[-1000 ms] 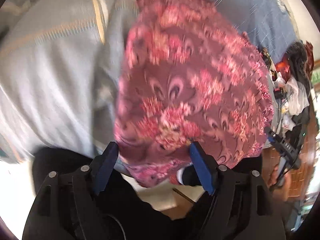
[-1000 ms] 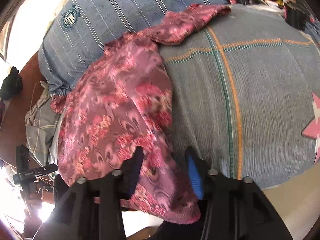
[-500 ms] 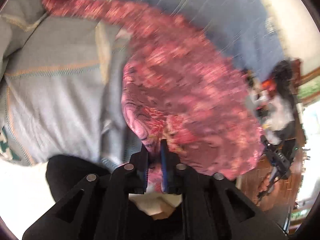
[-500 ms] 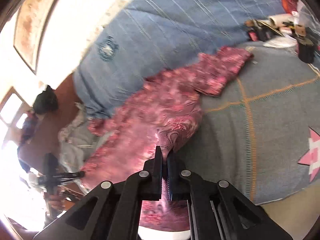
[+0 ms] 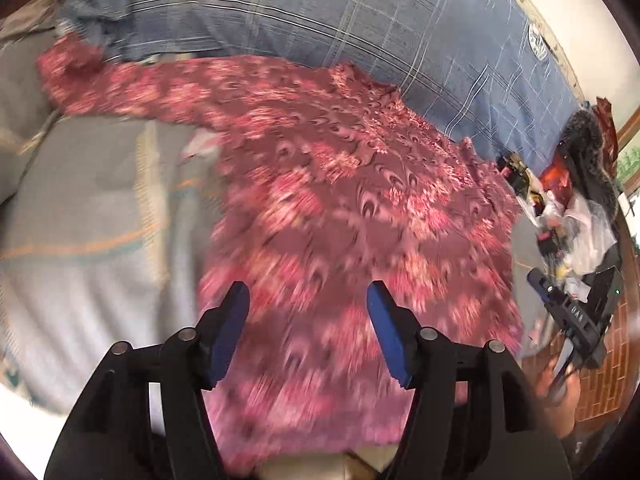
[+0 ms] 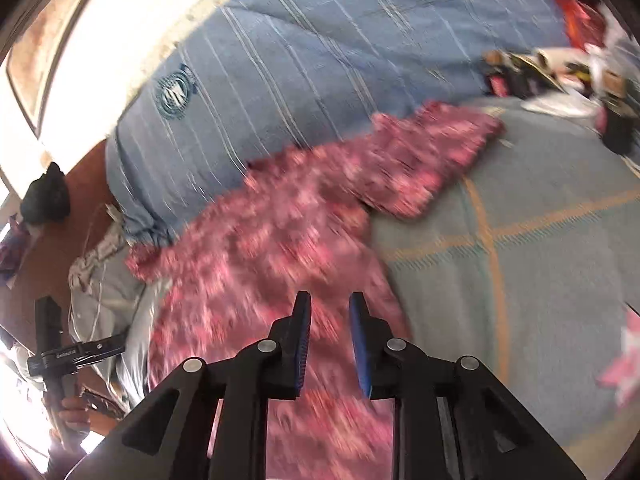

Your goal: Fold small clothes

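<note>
bed (image 5: 72,240): a grey blanket with thin orange and green lines covers it; a big blue striped pillow (image 6: 304,64) lies along the far side, touching the top edge of the garment.
pink garment (image 5: 360,208): a floral-print top, lying spread on the blanket, body mostly flat, lower hem hanging near the bed's front edge under the two tools. in the right wrist view one sleeve (image 6: 436,156) reaches out sideways onto the grey blanket; the other sleeve (image 5: 92,76) stretches toward the far left in the left wrist view.
progress: early, by my reading. the top looks laid out and smoothed, but no fold shows in it; sleeves are not tucked in and the body is not doubled over.
left to do: fold both sleeves inward, then bring the hem up toward the collar, then set the bundle aside.
left gripper (image 5: 308,328): jaws opening, wide apart above the lower body of the top; the pads do not press on cloth, so it is released.
right gripper (image 6: 329,340): jaws opening, a narrow gap so far; cloth shows beyond the gap, nothing pinched that i can see.
clutter: small odds and ends (image 5: 560,208) at the bed's far end, well apart from the top.
blur: both views smear, so fine creases cannot be judged.
</note>
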A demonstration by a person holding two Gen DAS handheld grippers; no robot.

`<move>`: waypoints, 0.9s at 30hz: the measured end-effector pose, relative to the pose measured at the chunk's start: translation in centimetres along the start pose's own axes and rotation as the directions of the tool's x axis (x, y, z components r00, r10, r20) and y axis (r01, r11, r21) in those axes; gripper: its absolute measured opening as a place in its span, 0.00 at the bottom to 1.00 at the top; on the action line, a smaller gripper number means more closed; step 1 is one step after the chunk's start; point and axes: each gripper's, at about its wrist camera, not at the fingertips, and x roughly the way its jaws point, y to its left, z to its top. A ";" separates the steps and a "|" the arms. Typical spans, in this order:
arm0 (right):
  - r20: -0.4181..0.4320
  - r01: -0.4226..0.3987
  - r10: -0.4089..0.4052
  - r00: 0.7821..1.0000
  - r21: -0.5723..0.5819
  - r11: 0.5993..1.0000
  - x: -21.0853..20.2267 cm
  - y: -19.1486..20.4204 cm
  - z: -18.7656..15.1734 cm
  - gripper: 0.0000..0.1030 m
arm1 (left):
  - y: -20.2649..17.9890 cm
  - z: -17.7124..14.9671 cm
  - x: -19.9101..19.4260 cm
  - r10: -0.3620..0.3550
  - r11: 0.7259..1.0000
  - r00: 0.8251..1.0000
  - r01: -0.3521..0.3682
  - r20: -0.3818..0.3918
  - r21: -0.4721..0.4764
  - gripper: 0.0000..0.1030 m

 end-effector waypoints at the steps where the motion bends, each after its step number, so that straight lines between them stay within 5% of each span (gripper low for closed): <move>1: -0.036 0.027 -0.028 0.999 -0.009 1.000 1.7 -0.2 -0.5 0.21 | -0.2 0.2 1.5 0.023 1.000 1.000 -0.023 -0.009 -0.007 0.58; 3: -0.147 0.091 -0.091 0.985 -0.010 0.996 5.3 -0.9 -1.4 0.19 | -0.1 0.2 5.9 0.101 0.995 0.992 -0.102 -0.076 -0.005 0.58; 5: -0.082 0.059 -0.059 0.995 0.008 0.998 4.2 -1.0 -0.4 0.20 | -1.4 -0.1 5.7 0.148 0.988 0.989 -0.148 0.008 0.050 0.63; 7: -0.009 0.082 -0.081 0.997 0.032 0.996 2.6 -1.8 2.0 0.20 | -2.5 -0.4 5.8 0.138 0.983 0.990 -0.137 -0.002 0.123 0.64; 9: 0.068 0.169 -0.169 0.983 0.003 0.986 1.6 -2.5 4.3 0.42 | -2.6 -0.6 6.5 0.140 0.981 0.990 -0.136 -0.019 0.140 0.64; 10: 0.078 0.215 -0.213 0.974 -0.031 0.976 1.7 -2.7 5.2 0.62 | -2.7 -0.6 6.5 0.147 0.978 0.989 -0.144 -0.009 0.152 0.65; 13: 0.063 0.373 -0.369 0.927 -0.243 0.896 4.5 -2.0 6.7 0.68 | -2.7 -0.4 6.6 0.135 0.981 0.991 -0.132 -0.014 0.145 0.69; 18: 0.058 0.428 -0.468 0.882 -0.517 0.741 10.2 -0.4 5.3 0.68 | -2.7 0.4 6.1 0.099 0.990 0.994 -0.095 -0.037 0.105 0.72; 21: 0.090 0.434 -0.454 0.886 -0.504 0.747 10.8 -0.9 6.4 0.58 | -2.4 0.9 6.2 0.061 0.997 0.997 -0.057 -0.057 0.060 0.72; 22: 0.066 0.420 -0.442 0.895 -0.463 0.781 10.7 -1.6 7.2 0.25 | -2.2 1.1 6.0 0.040 0.998 0.997 -0.037 -0.062 0.043 0.72; 23: 0.034 0.373 -0.390 0.920 -0.378 0.847 9.9 -3.0 8.6 0.09 | -2.0 1.3 6.0 0.015 1.000 0.998 -0.013 -0.068 0.026 0.72; 27: 0.101 0.373 -0.360 0.928 -0.207 0.904 5.3 -6.0 12.9 0.08 | -1.5 3.2 5.8 -0.026 1.000 0.998 0.026 -0.055 -0.006 0.72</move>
